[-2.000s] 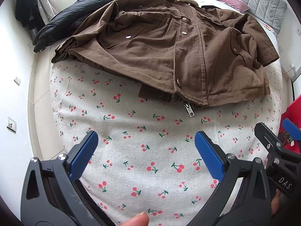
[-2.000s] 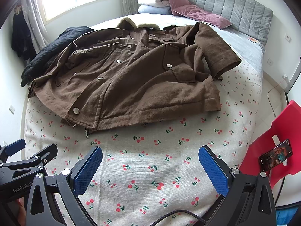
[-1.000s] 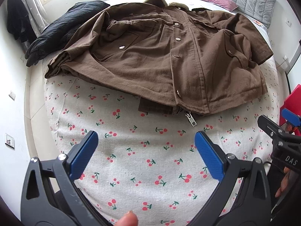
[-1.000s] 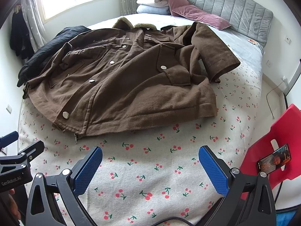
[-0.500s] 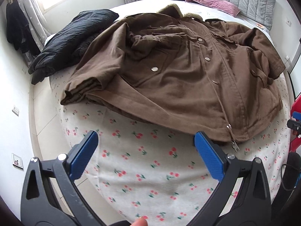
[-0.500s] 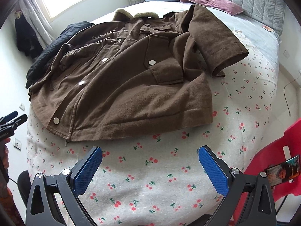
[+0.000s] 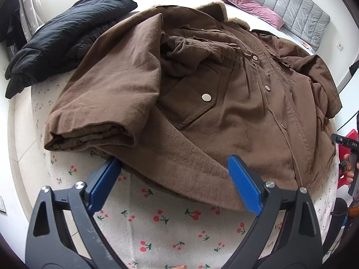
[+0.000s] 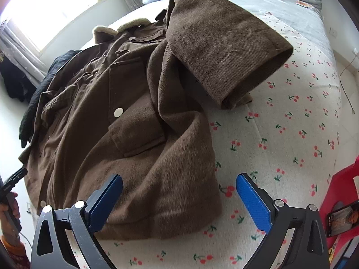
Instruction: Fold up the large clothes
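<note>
A large brown jacket with snap buttons and a fur collar lies spread, front up, on a cherry-print bed sheet. My left gripper is open, its jaws straddling the jacket's bottom hem near the folded left sleeve. In the right wrist view the jacket fills the left half. My right gripper is open over the hem's right corner, just below the pocket. The right sleeve lies folded over the chest.
A black coat lies at the bed's far left. Pillows and a grey headboard are at the far end. A red chair with a phone stands right of the bed. The sheet is bare right of the jacket.
Both grippers have moved forward and apart, from hovering over the bare sheet to the jacket's bottom hem, left toward the left corner and right toward the right corner. Both stay open.
</note>
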Tool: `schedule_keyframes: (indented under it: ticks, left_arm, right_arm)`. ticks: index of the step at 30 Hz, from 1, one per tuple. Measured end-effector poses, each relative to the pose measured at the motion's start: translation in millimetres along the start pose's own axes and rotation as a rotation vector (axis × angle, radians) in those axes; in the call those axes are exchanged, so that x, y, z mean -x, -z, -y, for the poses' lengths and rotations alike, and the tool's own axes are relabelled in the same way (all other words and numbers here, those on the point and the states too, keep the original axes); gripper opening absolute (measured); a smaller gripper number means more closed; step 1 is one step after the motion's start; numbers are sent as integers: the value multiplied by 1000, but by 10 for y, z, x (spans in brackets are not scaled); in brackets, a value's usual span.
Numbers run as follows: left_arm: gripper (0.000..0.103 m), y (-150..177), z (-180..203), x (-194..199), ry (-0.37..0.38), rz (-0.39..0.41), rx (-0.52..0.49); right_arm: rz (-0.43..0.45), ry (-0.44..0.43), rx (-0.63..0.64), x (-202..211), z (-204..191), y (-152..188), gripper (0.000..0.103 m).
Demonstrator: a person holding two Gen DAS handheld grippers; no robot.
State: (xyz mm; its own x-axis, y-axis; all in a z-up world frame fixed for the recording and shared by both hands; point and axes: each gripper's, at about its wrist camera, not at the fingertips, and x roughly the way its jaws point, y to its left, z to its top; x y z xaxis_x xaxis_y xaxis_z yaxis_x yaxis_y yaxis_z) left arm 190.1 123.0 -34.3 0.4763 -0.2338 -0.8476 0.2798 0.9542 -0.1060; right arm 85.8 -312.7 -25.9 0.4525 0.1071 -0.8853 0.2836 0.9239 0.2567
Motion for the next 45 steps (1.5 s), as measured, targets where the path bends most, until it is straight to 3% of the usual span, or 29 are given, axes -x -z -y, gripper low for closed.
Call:
schedule_keyframes:
  ticks: [2,7,9,10,11,12,14,17,22,27,29,34,36,37,39,41,45]
  left_arm:
    - [90,-16,-19,-92,24,-9,7]
    - [84,-28,-79,-316,53,-34,29]
    - [72,-16,-73,-346,42,-34,32]
    - [64,-10,-53,-332,33,-30,28]
    - [39,-3,-42,-307,40,-30,32]
    - [19,1,-41,-289,71,-38,51]
    - [12,23,-34,-220,114,-36,98]
    - [9,48,47,-23,152,6,110]
    - [9,62,239,592,314,95,114]
    - [9,118,535,1199,388,174,34]
    - [9,205,627,1269,367,141,-18]
    - [17,612,696,871,184,-91,-180]
    - [29,733,617,834,137,-130,-204]
    - [35,764,585,844,123,-127,-209]
    - [70,759,484,893,84,-77,-203]
    - [75,695,390,962,59,-13,-179]
    - [76,533,214,962,122,65,-153]
  right_arm:
    - [-14,-22,6,-131,-27,-64,93]
    - [-8,-46,30,-330,-138,-136,91]
    - [-2,-62,45,-337,-205,-130,75]
    - [-3,-70,58,-332,-239,-123,62]
    - [3,-77,74,-296,-280,-104,47]
    - [4,-94,80,-258,-305,-83,42]
    - [14,-122,84,-178,-344,-44,26]
    - [63,-203,63,131,-384,63,17]
    - [214,-330,-23,902,-240,143,15]
    - [269,-434,-222,1289,241,119,15]
    - [261,-380,-252,1318,430,124,18]
    - [201,-40,-296,1145,941,342,24]
    - [177,1,-316,1120,1137,473,32]
    - [169,-6,-315,1140,1209,520,39]
    - [154,-6,-282,1135,1181,566,52]
    - [141,4,-226,1109,1060,600,58]
    - [82,-29,-152,888,860,614,61]
